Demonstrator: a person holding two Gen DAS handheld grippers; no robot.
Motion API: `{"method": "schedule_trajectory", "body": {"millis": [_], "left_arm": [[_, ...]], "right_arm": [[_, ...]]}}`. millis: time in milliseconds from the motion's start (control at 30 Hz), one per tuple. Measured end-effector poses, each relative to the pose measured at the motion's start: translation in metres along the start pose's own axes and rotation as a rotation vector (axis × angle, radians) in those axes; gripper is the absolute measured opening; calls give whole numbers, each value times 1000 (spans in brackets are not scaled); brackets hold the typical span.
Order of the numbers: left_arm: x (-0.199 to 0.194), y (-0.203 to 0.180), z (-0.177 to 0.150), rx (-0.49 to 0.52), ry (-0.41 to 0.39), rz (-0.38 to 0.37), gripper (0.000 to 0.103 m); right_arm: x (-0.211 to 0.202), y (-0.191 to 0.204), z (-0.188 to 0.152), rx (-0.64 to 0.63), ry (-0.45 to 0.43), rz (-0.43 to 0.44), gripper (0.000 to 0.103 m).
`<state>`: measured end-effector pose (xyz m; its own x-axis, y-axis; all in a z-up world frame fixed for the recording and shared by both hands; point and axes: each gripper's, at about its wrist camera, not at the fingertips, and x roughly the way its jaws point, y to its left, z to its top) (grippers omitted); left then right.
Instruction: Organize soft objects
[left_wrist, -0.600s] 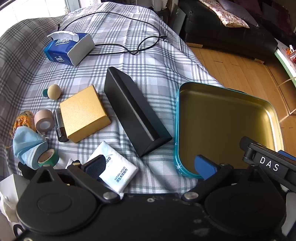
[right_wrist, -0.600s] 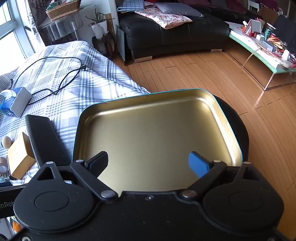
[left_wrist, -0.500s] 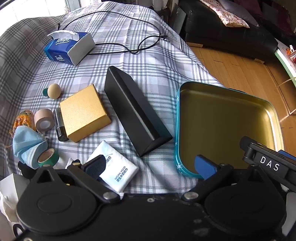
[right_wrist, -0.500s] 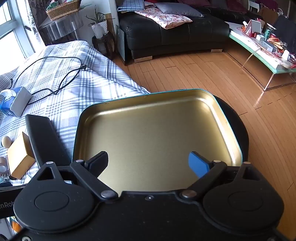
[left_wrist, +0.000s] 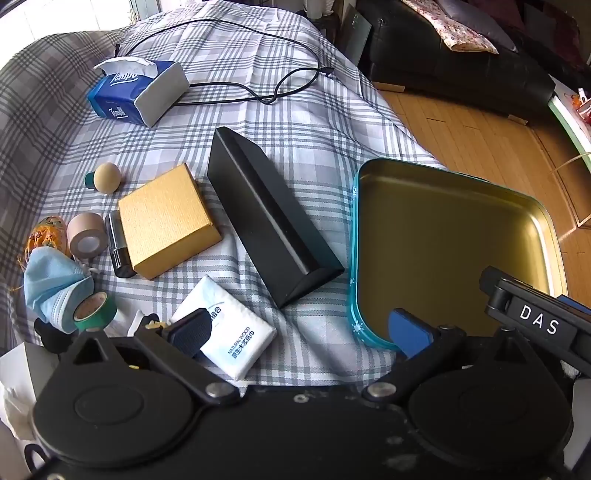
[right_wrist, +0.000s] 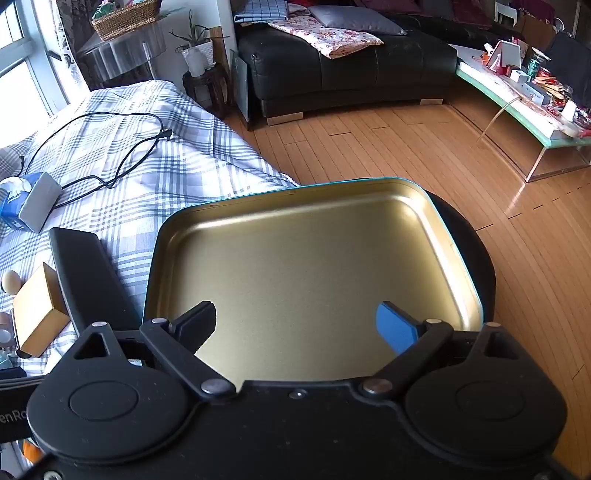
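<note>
Bed (left_wrist: 303, 122) plaid, tray (left_wrist: 546, 236) empty at its right edge. Left claw (left_wrist: 301, 326) wide, nothing held; right claw (right_wrist: 295, 326) wide over tray. Tissue pack (left_wrist: 236, 332) beside left finger, long axis diagonal, near-right to far-left. Best: straddle short side, squeeze gently. Mask (left_wrist: 55, 284) far left.

Daylight's doing all the work on my feeds. It pours in from the window (right_wrist: 22, 66) at upper left, blown out to pure white there. The grey-and-white checked bedspread (left_wrist: 280, 110) is bright and evenly lit, with short soft shadows under the boxes. The gold-lined teal metal tray (right_wrist: 314, 266) gets a soft sheen along its walls, and the wooden plank floor (right_wrist: 517, 206) shows a glare streak. Heavy fisheye bending at the edges, dark corners. Sharp overall, no motion blur.
</note>
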<state>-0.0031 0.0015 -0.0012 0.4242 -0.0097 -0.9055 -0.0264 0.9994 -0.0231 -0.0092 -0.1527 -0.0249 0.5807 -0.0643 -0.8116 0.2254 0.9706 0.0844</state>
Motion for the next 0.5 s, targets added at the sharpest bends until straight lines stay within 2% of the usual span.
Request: {"method": "schedule_trajectory", "body": {"millis": [500], "left_arm": [[3,-1,0,2,9,0,103]], "right_arm": [[1,0,-3,-5,-2,-6,91]]}}
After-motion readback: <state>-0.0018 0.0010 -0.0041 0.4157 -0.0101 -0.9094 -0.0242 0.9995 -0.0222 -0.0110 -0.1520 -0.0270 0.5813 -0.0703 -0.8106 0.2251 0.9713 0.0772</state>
